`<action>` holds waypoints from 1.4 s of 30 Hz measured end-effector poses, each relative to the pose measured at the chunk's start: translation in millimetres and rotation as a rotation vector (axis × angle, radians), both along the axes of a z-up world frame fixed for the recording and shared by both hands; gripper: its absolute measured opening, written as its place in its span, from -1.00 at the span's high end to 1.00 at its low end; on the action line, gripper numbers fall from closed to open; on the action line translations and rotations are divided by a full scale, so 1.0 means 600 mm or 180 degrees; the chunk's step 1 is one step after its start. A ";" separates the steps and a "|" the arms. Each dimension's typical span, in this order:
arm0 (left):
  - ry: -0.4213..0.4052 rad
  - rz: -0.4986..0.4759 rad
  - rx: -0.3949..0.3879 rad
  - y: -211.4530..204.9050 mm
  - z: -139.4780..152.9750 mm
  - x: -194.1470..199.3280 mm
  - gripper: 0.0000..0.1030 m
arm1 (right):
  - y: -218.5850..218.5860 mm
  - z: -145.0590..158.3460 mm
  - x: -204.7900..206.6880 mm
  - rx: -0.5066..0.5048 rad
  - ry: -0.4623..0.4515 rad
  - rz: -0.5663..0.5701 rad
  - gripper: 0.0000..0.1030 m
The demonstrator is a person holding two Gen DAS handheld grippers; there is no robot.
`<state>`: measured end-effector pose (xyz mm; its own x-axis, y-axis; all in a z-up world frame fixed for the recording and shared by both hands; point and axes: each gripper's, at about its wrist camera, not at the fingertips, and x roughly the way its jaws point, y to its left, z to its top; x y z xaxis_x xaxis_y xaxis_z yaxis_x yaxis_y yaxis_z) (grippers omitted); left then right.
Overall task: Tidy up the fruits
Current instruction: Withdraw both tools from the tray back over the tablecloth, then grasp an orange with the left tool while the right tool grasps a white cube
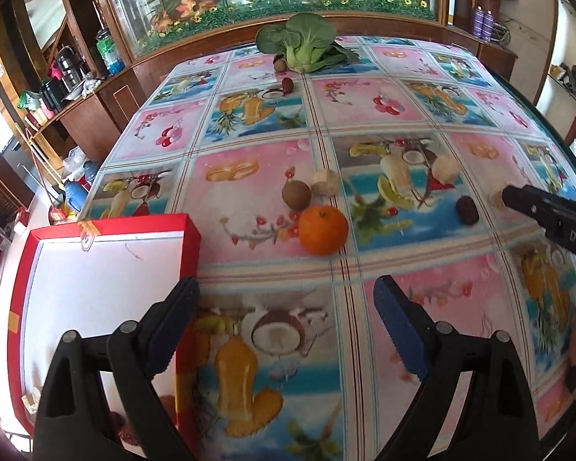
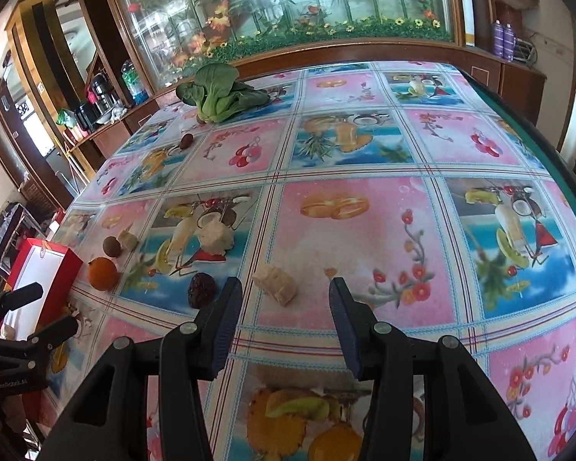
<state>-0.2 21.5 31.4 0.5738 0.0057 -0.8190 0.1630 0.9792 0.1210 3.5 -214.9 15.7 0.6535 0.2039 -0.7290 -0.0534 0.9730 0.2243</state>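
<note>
Left wrist view: we list orange (image 1: pixel 322 229), kiwi (image 1: pixel 296 194), dates unsorted on tabletop (image 1: pixel 249 199); red box (image 1: pixel 107 269) nearly empty. Left claw (image 1: pixel 288 322) and right claw (image 2: pixel 284 299) both gape, holding nothing.

Left gripper (image 1: pixel 288 319) jaws wide, empty, above tablecloth (image 1: pixel 422 96); orange (image 1: pixel 322 229) ahead, red box (image 1: pixel 107 269) at left.

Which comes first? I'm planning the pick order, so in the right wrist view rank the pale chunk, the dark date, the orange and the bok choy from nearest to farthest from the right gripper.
1. Pale chunk, just ahead, between the open fingers' lines.
2. Dark date, just left of the left finger.
3. Orange, farther left, near the red box.
4. Bok choy, far end of the table.
</note>
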 end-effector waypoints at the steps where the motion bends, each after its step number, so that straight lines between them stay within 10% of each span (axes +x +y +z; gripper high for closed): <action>1: 0.0006 0.0009 -0.0012 -0.002 -0.001 0.006 -0.79 | 0.002 -0.001 0.002 -0.0020 0.0008 -0.0003 0.09; 11: 0.0108 0.0114 -0.0070 -0.015 -0.029 0.061 -0.75 | 0.016 -0.013 0.016 -0.0167 0.0115 0.0032 0.24; 21: 0.0178 -0.0058 -0.0357 -0.016 -0.040 0.064 0.31 | 0.022 -0.014 0.018 -0.0290 0.0068 0.0062 0.66; 42: -0.0502 0.0193 -0.0402 0.081 0.074 -0.089 0.33 | -0.018 0.015 -0.008 0.0005 -0.0360 -0.0363 0.71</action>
